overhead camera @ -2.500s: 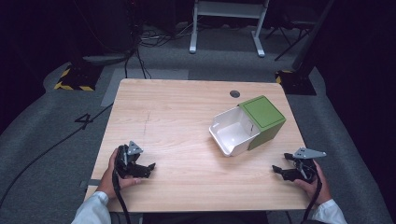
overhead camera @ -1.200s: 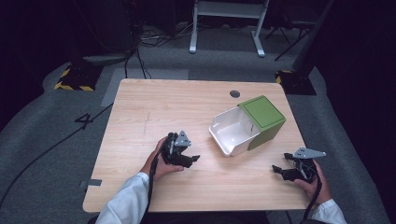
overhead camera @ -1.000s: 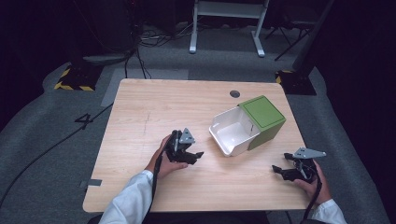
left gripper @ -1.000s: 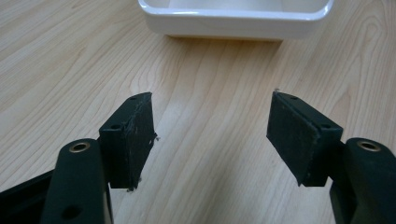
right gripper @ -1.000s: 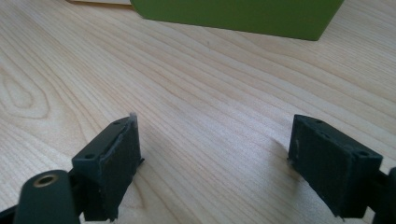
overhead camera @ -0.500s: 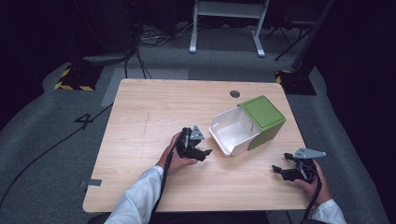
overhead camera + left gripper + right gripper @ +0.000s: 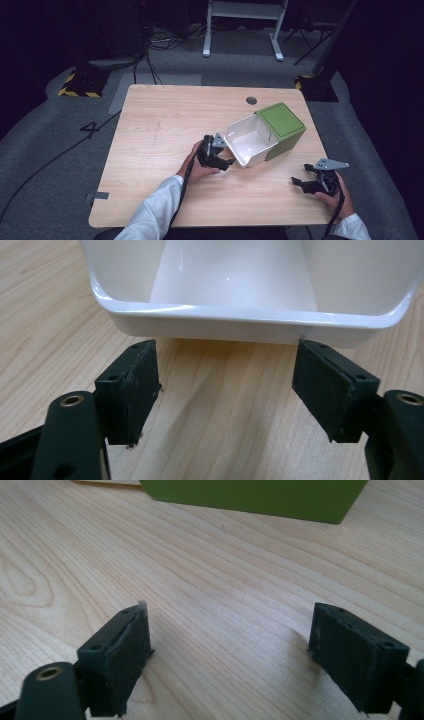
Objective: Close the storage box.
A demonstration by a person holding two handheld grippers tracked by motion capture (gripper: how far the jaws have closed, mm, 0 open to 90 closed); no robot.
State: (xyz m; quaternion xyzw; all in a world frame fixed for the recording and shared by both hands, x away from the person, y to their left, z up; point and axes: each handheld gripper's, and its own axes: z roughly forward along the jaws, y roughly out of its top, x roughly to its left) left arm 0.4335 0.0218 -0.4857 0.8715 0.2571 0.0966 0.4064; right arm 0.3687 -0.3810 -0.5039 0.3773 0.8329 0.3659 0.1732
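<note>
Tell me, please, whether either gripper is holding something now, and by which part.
Nothing is held. The left gripper stands open just before the rim of the white-and-green box, not touching it. The right gripper is open over bare table.

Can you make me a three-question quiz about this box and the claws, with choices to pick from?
1. Where is the left claw?
A. right at the open mouth of the box
B. at the far table edge
C. inside the box

2. What colour is the box outside?
A. red
B. green
C. blue

3. How are the right claw's jaws?
A. shut on the box
B. open over bare table
C. holding a cup

Answers: 1 A, the left gripper view shows the white rim just past the pads. 2 B, the high view shows green sides and white inside. 3 B, the right gripper view shows wood between the pads.
</note>
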